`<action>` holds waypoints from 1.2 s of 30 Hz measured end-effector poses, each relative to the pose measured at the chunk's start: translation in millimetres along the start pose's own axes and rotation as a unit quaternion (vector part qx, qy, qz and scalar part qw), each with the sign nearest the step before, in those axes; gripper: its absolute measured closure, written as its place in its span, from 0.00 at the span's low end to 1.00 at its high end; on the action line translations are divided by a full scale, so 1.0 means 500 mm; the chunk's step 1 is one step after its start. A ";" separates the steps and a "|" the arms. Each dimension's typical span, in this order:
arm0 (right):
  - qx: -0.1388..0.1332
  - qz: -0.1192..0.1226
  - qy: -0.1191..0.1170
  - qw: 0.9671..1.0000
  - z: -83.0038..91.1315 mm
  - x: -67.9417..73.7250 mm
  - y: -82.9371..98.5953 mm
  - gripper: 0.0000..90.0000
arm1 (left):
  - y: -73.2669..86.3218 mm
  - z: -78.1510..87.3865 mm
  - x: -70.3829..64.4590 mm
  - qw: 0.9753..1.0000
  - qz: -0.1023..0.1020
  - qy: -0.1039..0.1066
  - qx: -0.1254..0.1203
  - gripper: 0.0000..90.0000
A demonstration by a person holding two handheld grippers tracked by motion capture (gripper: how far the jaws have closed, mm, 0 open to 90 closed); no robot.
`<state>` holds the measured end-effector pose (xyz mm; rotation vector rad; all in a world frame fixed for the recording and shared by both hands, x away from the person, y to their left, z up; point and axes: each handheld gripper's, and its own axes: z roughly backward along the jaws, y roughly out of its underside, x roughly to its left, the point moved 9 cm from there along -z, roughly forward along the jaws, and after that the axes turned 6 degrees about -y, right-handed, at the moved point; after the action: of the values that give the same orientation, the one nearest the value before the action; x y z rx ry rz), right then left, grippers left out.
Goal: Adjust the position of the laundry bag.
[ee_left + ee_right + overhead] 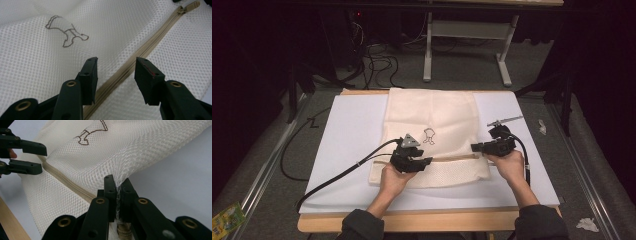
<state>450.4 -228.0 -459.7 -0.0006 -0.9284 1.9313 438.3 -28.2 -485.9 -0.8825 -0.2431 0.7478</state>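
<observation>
A cream mesh laundry bag point(432, 110) with a small outlined animal drawing point(66, 32) lies flat on a white board point(352, 130). A beige zipper point(452, 158) runs across its near part. My left gripper point(428, 161) is open, its jaws straddling the zipper point(155, 35) just above the mesh, and the zipper pull point(186, 7) lies farther along. My right gripper point(117, 181) is shut on the bag's mesh edge point(120, 147) at the zipper's right end, lifting it slightly. In the right gripper view the left gripper point(43, 158) stands open over the zipper point(67, 183).
The board rests on a wooden table whose front edge point(437, 220) is near the person. A thin metal tool point(504, 120) lies beyond the right hand. On the floor are cables point(379, 62), a white table frame point(467, 30), crumpled paper point(587, 224) and a green packet point(227, 220).
</observation>
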 end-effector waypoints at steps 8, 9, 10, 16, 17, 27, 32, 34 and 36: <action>0.005 0.006 -0.003 1.000 -0.012 0.012 -0.006 0.97 | -0.018 -0.011 -0.031 1.000 -0.010 0.018 -0.002 0.61; 0.007 0.006 -0.002 1.000 -0.014 0.013 -0.006 0.98 | -0.021 -0.012 -0.034 1.000 -0.014 0.019 -0.002 0.62; 0.007 0.006 -0.003 1.000 -0.016 0.015 -0.007 0.98 | -0.024 -0.012 -0.039 1.000 -0.017 0.021 -0.002 0.62; 0.008 0.010 -0.006 1.000 -0.025 0.023 -0.009 0.98 | -0.031 -0.026 -0.063 0.999 -0.020 0.038 0.001 0.66; 0.009 0.007 -0.006 1.000 -0.025 0.024 -0.009 0.98 | -0.031 -0.028 -0.067 0.999 -0.023 0.039 0.003 0.66; 0.007 0.016 -0.006 1.000 -0.037 0.039 -0.013 0.98 | -0.042 -0.045 -0.103 0.998 -0.031 0.053 0.003 0.65; 0.005 0.015 -0.007 1.000 -0.040 0.042 -0.015 0.98 | -0.056 -0.050 -0.114 0.998 -0.036 0.056 0.002 0.63; 0.002 0.016 -0.010 1.000 -0.043 0.048 -0.017 0.98 | -0.060 -0.052 -0.117 0.998 -0.037 0.057 0.003 0.63; 0.000 0.018 -0.014 1.000 -0.045 0.052 -0.019 0.98 | -0.061 -0.054 -0.121 0.998 -0.038 0.058 0.002 0.63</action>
<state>452.0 -192.4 -460.5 0.0091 -0.9529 1.9684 422.6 -98.4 -473.2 -0.9038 -0.1712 0.6248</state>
